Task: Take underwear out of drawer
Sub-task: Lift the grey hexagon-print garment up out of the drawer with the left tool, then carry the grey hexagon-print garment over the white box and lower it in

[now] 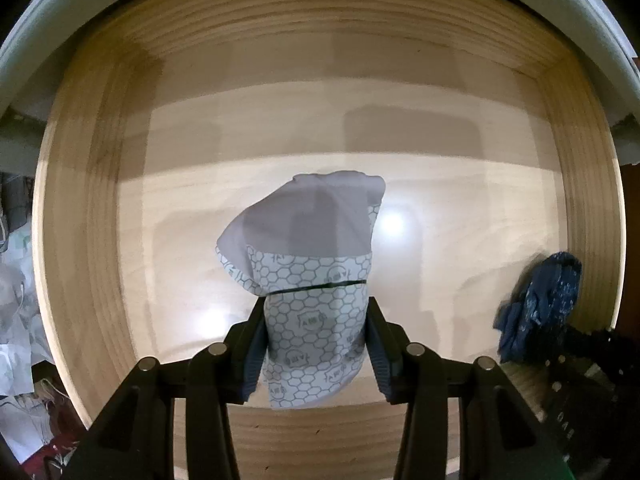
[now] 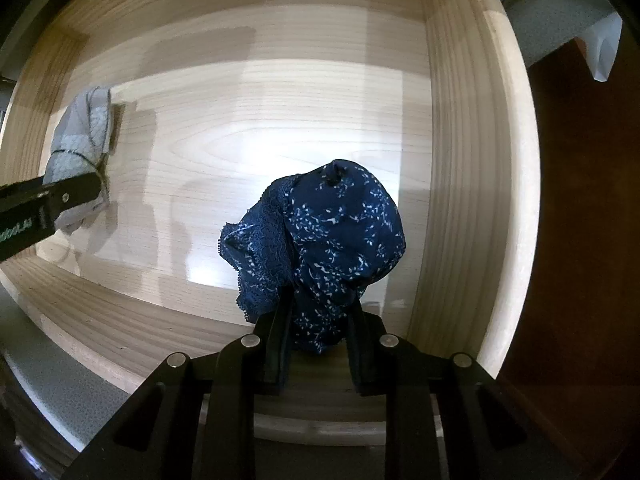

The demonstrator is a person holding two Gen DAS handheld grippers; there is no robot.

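Black jaws of the left gripper (image 1: 316,344) press on both sides of a pale grey piece of underwear with a printed honeycomb waistband (image 1: 312,280), which is bunched between the pads; its plain grey end reaches out over the floor of the pale wooden drawer (image 1: 460,216). Whether that cloth touches the drawer floor cannot be told. Toward the drawer's right wall, the right gripper (image 2: 318,320) is clamped on a navy blue piece of underwear with small white flecks and a lace edge (image 2: 336,236), gathered into a rounded lump above the drawer floor. Seen from the right wrist, the grey underwear sits close to the drawer's left wall, well apart from the navy one. Both garments are inside the drawer's walls.
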